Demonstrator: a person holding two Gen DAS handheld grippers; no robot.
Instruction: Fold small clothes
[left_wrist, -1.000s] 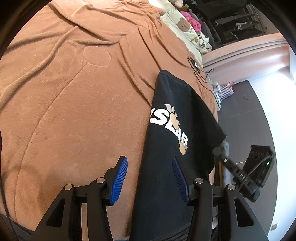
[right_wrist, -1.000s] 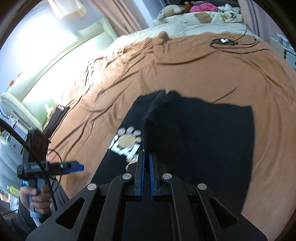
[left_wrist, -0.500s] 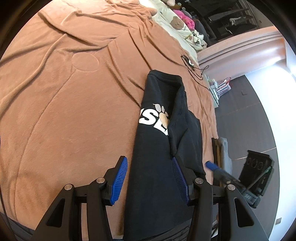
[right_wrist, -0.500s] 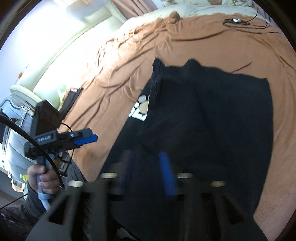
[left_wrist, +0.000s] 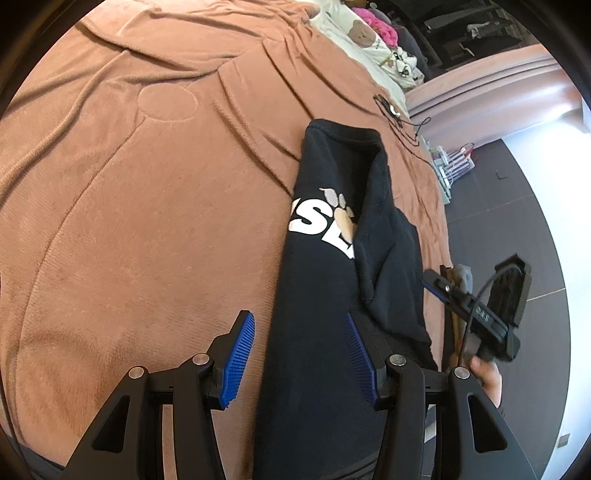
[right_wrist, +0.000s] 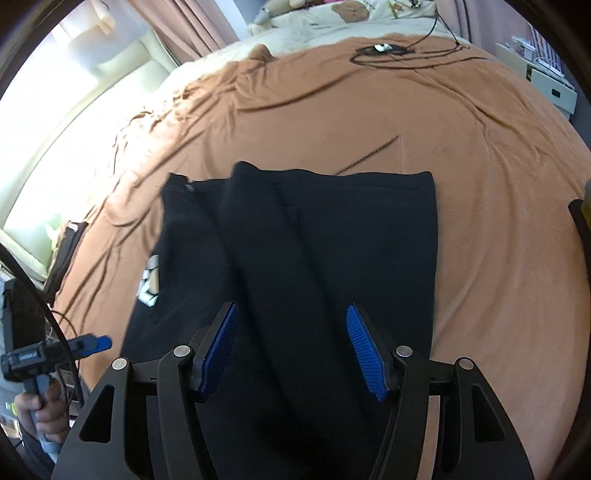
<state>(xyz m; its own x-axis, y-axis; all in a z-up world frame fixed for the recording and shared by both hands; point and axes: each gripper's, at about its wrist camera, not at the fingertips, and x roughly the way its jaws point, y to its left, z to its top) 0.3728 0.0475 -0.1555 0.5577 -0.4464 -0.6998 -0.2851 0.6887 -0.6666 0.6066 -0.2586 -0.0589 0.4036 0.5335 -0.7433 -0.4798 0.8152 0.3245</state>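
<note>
We have folded one side of the black shirt (right_wrist: 332, 236) over on the bed (right_wrist: 480, 155), both our grippers' jaws are wide and empty, and more folds are left.

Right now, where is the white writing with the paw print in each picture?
Left wrist view: white lettering sits mid-frame on the black T-shirt, partly covered by a fold.
Right wrist view: lettering peeks out at the shirt's left edge.
Shared landmark: black cable on the brown blanket.

One black T-shirt (right_wrist: 314, 236) lies on one brown blanket (left_wrist: 129, 221); two grippers show, the left gripper (left_wrist: 299, 354) and the right gripper (right_wrist: 295, 343).
</note>
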